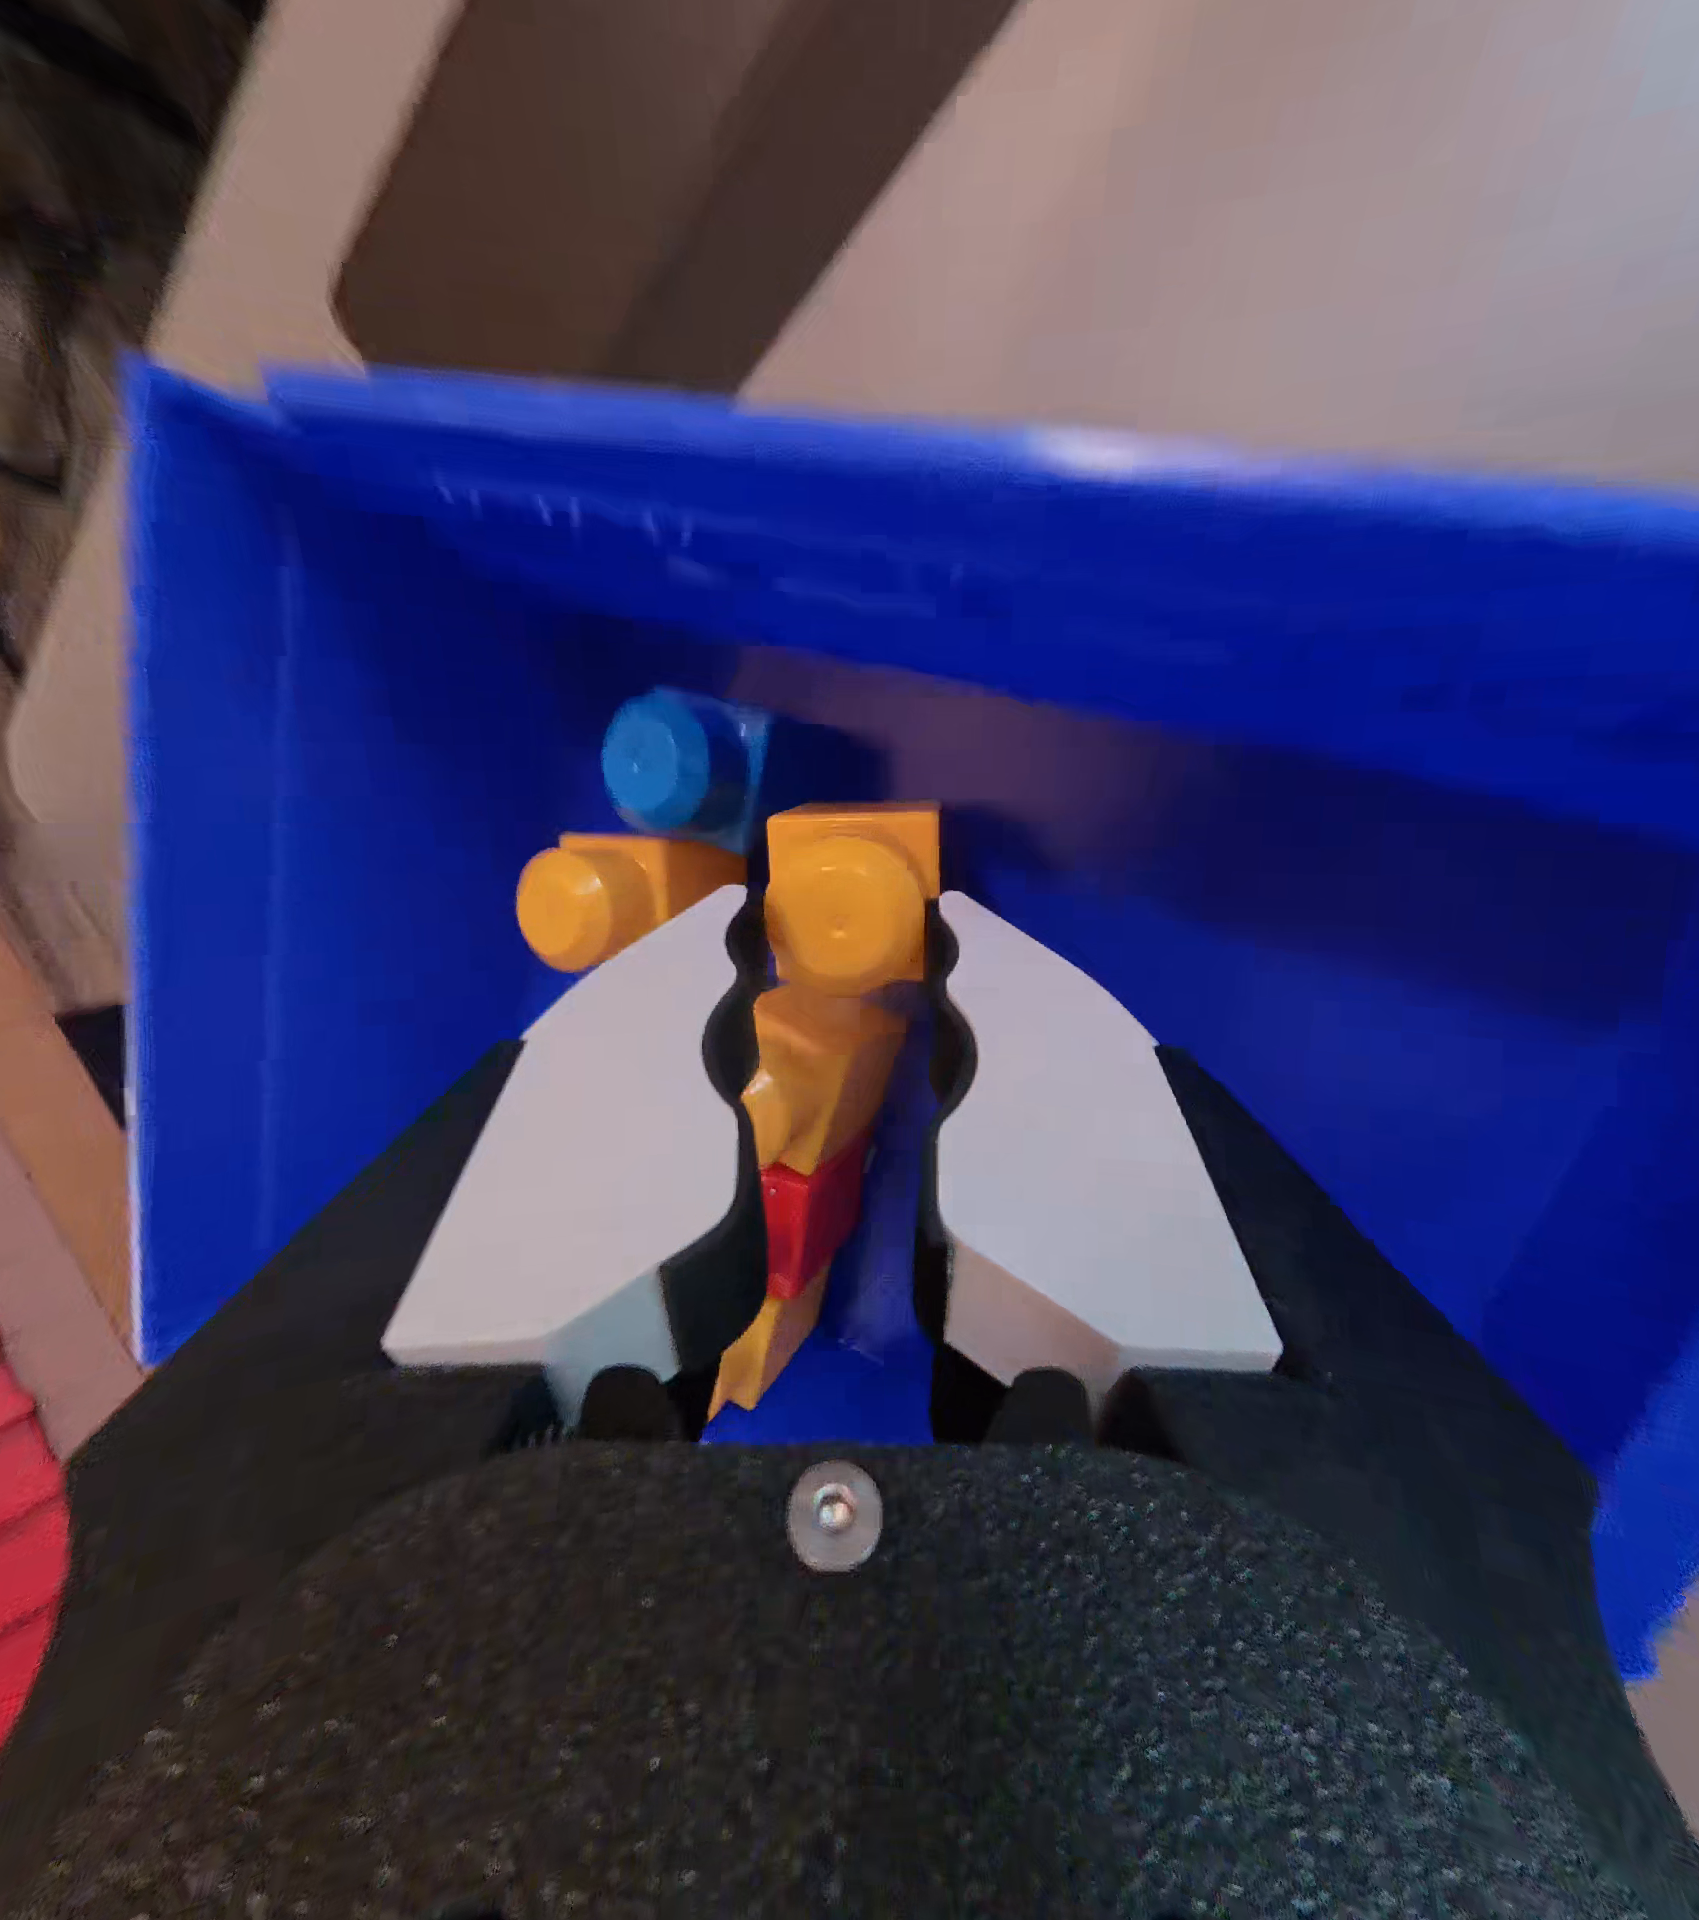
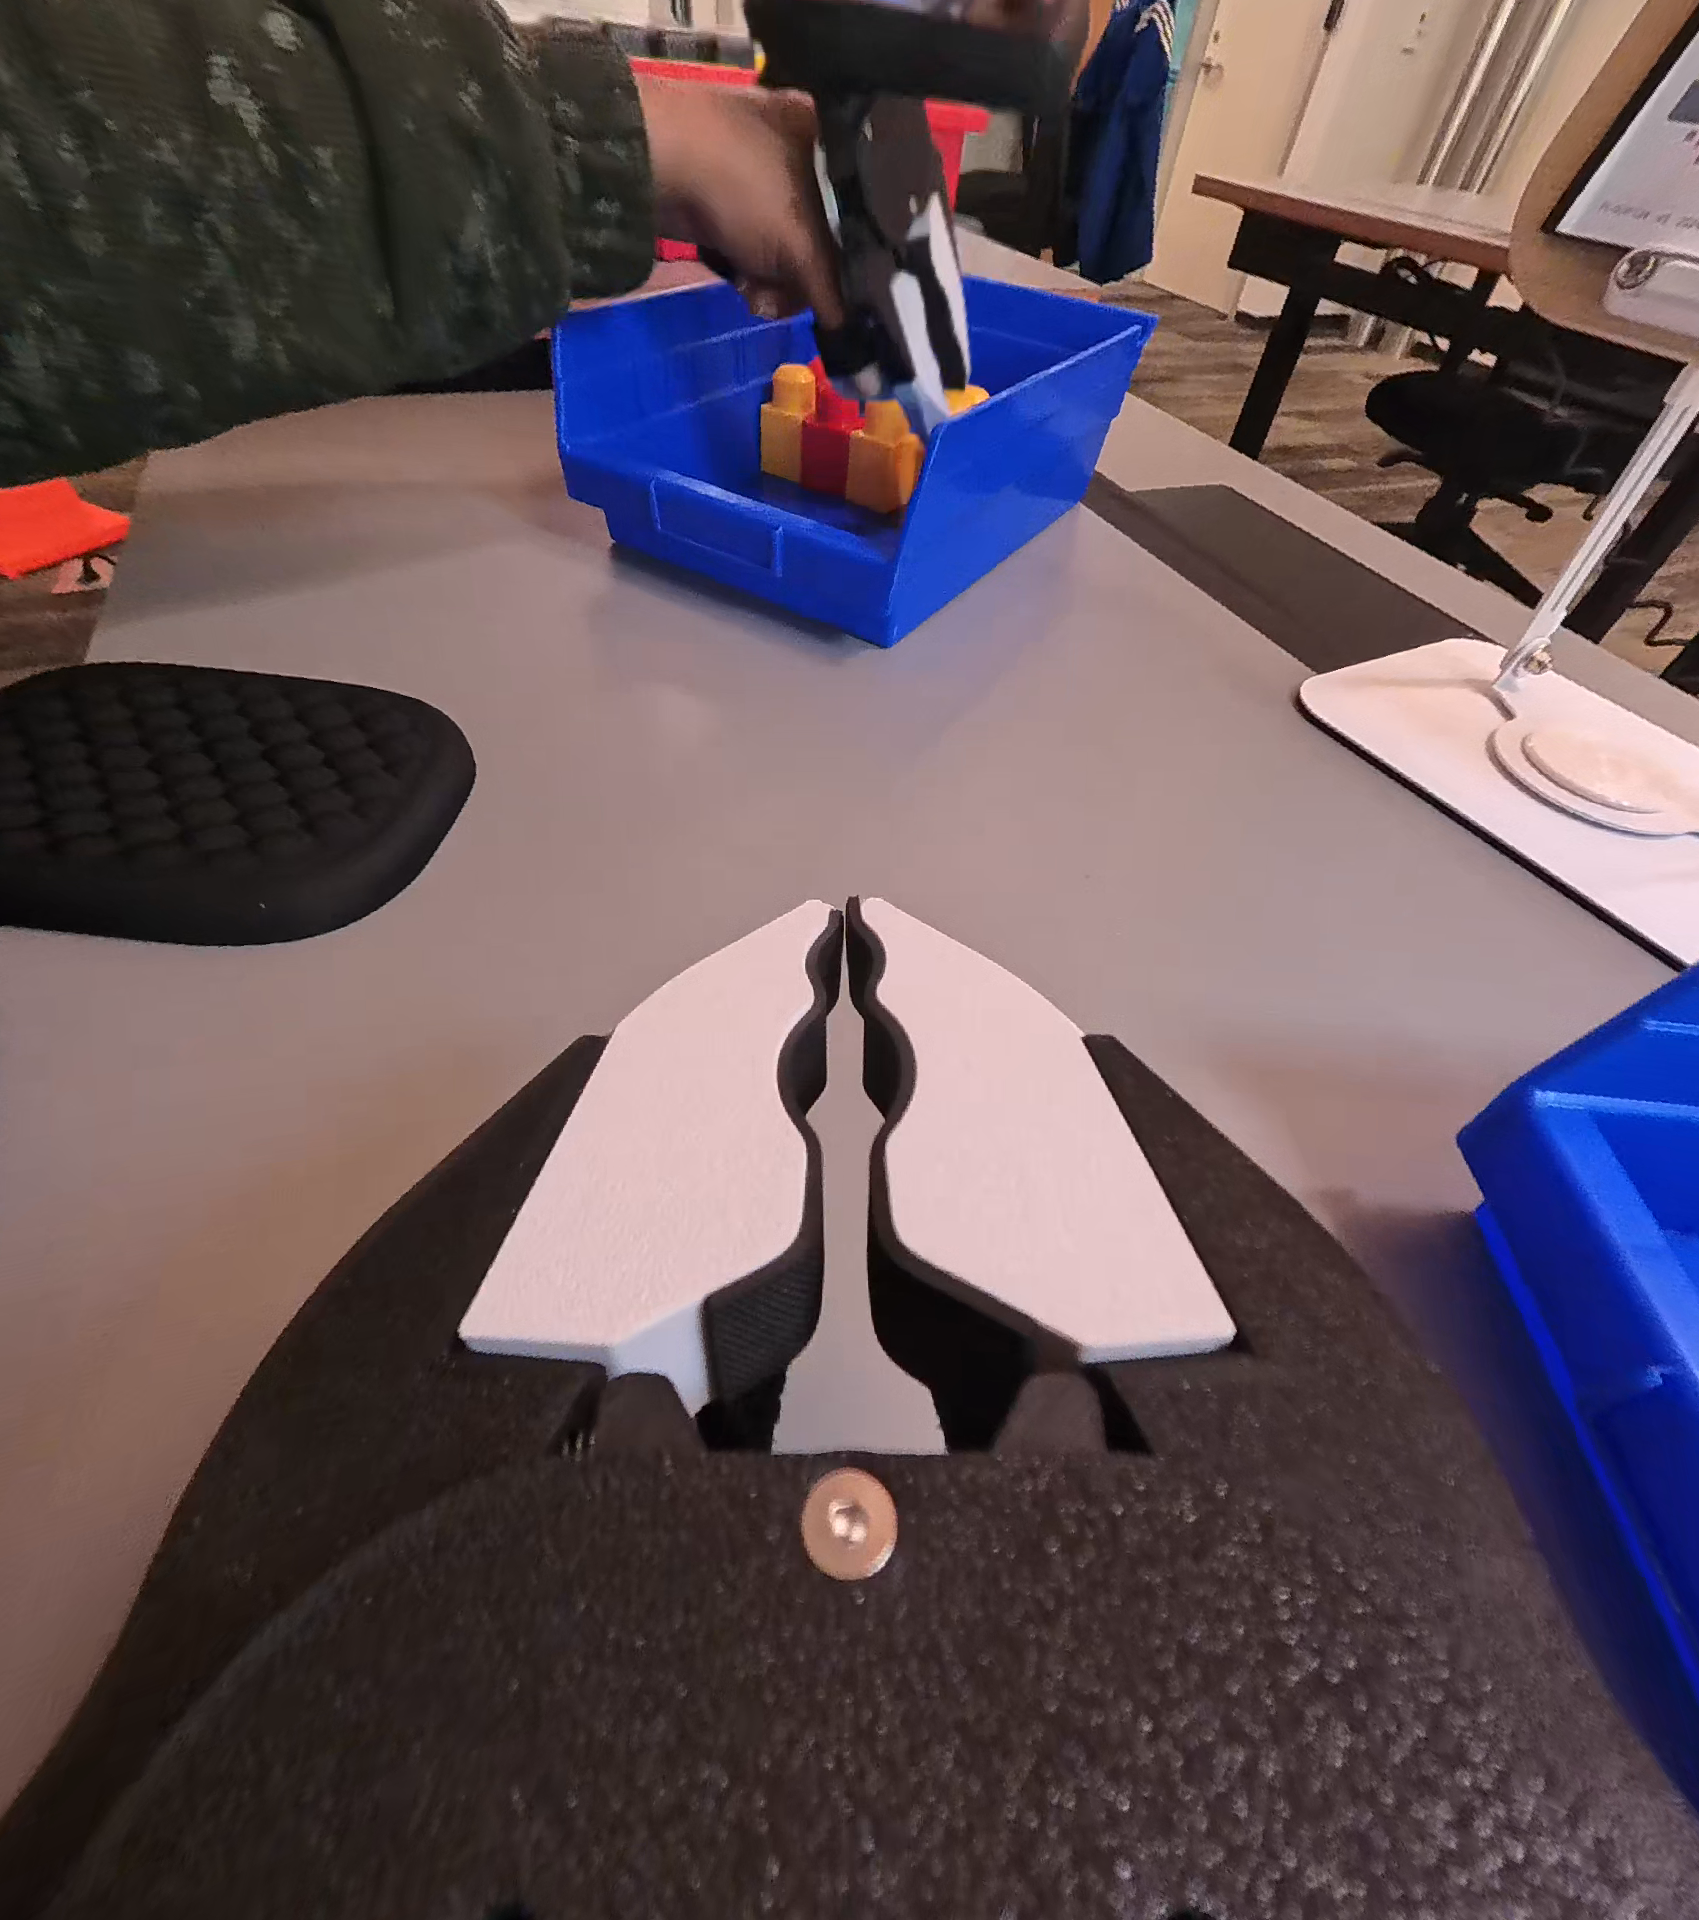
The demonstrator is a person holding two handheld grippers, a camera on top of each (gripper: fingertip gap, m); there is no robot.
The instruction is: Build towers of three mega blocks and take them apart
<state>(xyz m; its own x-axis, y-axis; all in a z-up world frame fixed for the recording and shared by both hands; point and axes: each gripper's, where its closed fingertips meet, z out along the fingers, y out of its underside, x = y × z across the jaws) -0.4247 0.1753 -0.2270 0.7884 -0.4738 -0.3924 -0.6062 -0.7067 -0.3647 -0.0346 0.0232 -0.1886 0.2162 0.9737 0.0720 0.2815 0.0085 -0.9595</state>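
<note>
With the left gripper (image 1: 840, 940) down in the blue bin (image 2: 980, 520) at twelve o'clock on the desk (image 2: 824, 748), fingers pinching an orange block (image 1: 845, 914), and the right gripper (image 2: 845, 920) closed and empty, a tilted lift could drag neighbouring blocks (image 2: 829, 442) along.

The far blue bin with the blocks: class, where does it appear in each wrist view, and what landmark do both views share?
Left wrist view: the blue bin fills the middle and right, seen from close above.
Right wrist view: it sits on the grey table, upper centre.
Shared landmark: the left gripper reaching among the orange blocks.
</note>
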